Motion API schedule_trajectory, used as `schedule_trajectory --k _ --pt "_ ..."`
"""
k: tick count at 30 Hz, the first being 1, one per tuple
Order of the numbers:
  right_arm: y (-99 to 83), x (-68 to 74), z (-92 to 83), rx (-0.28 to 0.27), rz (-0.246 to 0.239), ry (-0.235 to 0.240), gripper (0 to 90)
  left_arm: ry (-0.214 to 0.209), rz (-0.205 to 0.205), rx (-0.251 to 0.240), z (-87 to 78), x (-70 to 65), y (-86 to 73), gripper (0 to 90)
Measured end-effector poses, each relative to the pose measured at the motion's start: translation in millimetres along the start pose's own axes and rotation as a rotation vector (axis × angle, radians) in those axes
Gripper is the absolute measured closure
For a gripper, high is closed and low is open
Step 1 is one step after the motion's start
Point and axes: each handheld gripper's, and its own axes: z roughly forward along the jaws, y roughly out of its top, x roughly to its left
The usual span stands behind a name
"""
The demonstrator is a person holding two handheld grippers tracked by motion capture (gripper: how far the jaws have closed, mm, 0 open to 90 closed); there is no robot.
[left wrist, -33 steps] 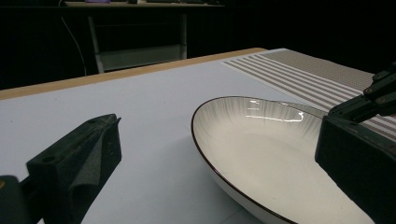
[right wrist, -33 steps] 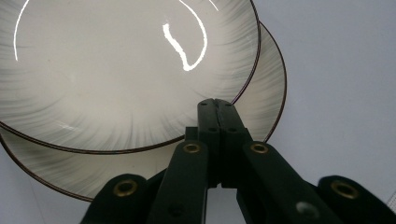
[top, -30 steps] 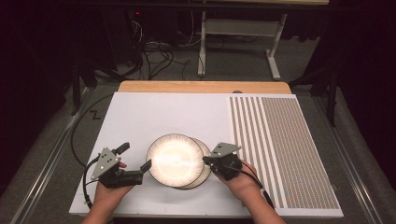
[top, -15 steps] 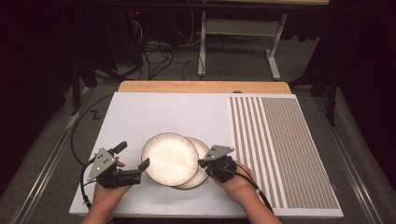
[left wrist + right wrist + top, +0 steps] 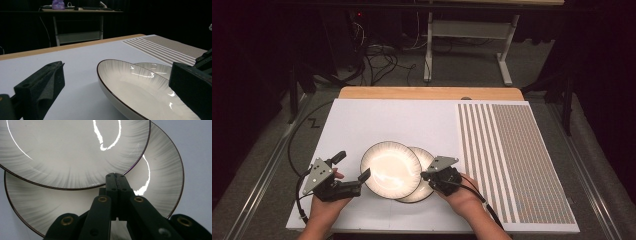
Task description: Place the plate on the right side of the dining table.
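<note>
Two white plates with dark rims lie overlapped on the white board (image 5: 377, 120). The upper plate (image 5: 389, 169) (image 5: 130, 85) (image 5: 70, 152) rests on the left part of the lower plate (image 5: 428, 160) (image 5: 155, 68) (image 5: 160, 170). My left gripper (image 5: 352, 166) (image 5: 117, 75) is open, held level at the upper plate's left side, with that plate's near edge between its jaws and no pad pressing on it. My right gripper (image 5: 424, 176) (image 5: 115, 176) is shut with nothing in it. Its tips sit over the lower plate, right at the upper plate's rim.
A striped and dotted mat (image 5: 512, 160) covers the right part of the board. A wooden strip (image 5: 427, 93) runs along the far edge. Beyond it are a desk frame (image 5: 462, 30) and cables (image 5: 377, 55) on the floor. Free board lies behind the plates.
The upper plate has slid a little to the left over the lower one, and my shut right gripper has followed it leftward. The left gripper has stayed put.
</note>
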Motion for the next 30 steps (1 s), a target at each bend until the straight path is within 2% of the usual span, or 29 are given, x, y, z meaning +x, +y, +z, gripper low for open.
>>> schedule_trajectory --k 6,9,17,22,30 --pt "-0.2 0.0 0.0 0.002 0.000 -0.001 90.0 -0.005 -0.011 0.043 2.1 0.0 1.6 0.7" --pt "-0.2 0.1 0.0 0.005 -0.001 -0.002 90.0 0.007 -0.006 0.076 6.3 -1.6 5.1 0.8" --pt "-0.2 -0.7 0.6 0.007 -0.006 -0.003 90.0 0.011 -0.013 0.165 15.5 -0.7 23.9 0.7" --pt "-0.1 -1.1 1.0 0.008 -0.010 -0.008 90.0 0.009 -0.015 0.209 18.4 2.0 29.8 0.6" --pt "-0.4 -2.1 1.7 0.013 -0.012 -0.012 90.0 -0.047 -0.104 0.300 23.5 8.8 30.1 0.7"
